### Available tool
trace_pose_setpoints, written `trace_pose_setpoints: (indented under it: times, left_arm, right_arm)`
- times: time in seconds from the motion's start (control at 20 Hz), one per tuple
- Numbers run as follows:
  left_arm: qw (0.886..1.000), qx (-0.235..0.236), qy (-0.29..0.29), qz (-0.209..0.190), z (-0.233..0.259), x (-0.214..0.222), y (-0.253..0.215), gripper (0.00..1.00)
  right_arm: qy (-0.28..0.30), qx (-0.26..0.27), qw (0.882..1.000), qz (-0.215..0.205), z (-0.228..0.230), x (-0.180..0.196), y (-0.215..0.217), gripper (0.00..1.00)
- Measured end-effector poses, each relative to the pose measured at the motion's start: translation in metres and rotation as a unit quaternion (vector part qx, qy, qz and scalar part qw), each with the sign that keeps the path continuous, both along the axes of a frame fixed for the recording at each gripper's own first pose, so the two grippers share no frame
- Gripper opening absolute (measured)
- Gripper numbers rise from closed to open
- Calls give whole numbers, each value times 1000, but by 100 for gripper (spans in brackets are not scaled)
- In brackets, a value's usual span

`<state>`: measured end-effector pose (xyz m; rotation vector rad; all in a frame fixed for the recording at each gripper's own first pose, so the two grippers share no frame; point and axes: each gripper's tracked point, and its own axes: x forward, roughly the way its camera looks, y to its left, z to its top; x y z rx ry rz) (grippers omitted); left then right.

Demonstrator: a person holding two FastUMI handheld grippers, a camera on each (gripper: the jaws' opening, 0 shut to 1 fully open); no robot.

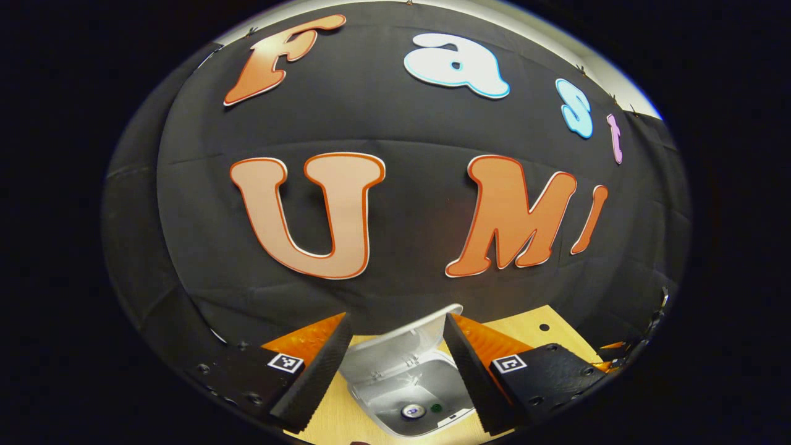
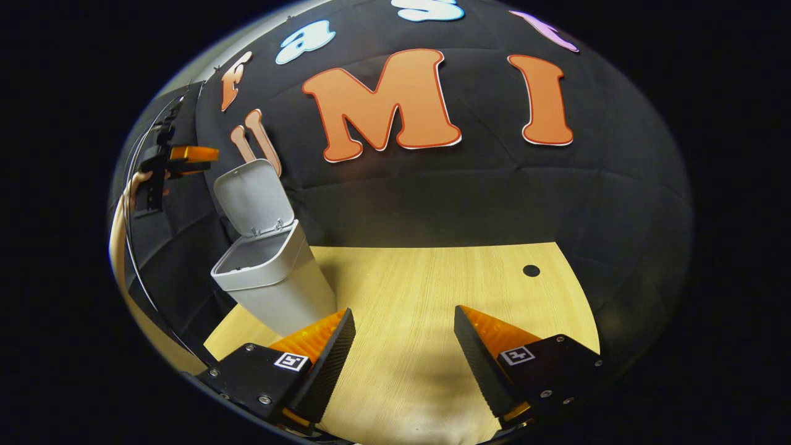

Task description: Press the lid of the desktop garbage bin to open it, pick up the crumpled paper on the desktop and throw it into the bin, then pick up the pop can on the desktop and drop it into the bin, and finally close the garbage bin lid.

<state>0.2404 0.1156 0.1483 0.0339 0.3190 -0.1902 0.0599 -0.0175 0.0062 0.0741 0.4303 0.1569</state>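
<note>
Bin [image 1: 408, 395] held the can [image 1: 413, 411]; lid [image 2: 253, 196] stood up. Both hand-held grippers, left [image 1: 395, 364] and right [image 2: 401, 352], were released, empty. Best push lid down from behind, gently.

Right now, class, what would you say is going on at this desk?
A person is working with a handheld gripper in each hand at a wooden desktop. The small garbage bin stands with its lid up. The left gripper hangs open above the bin's mouth, where the top of a pop can shows inside. The right gripper is open over bare desktop, holding nothing. The lid is not yet closed.
</note>
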Motion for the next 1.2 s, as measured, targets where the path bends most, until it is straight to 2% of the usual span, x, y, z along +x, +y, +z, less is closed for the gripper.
trace_pose_setpoints:
  times: [0.2,0.4,0.6,0.85,1.2]
  left_arm:
    - [1000,7,24,-11,7,30,-1,95]
    - [997,33,76,-11,-24,52,5,95]
    - [994,27,103,-9,-52,67,10,95]
    - [993,29,115,-13,-69,62,8,95]
    - [993,20,114,-23,-82,29,-10,95]
  right_arm:
    - [8,10,1000,-3,-5,-1,1,97]
    - [12,12,1000,-5,-8,-1,0,97]
    - [16,17,1000,-14,-11,0,-5,97]
    - [22,25,999,-17,-16,1,-5,97]
    - [26,29,999,-5,-16,-2,2,97]
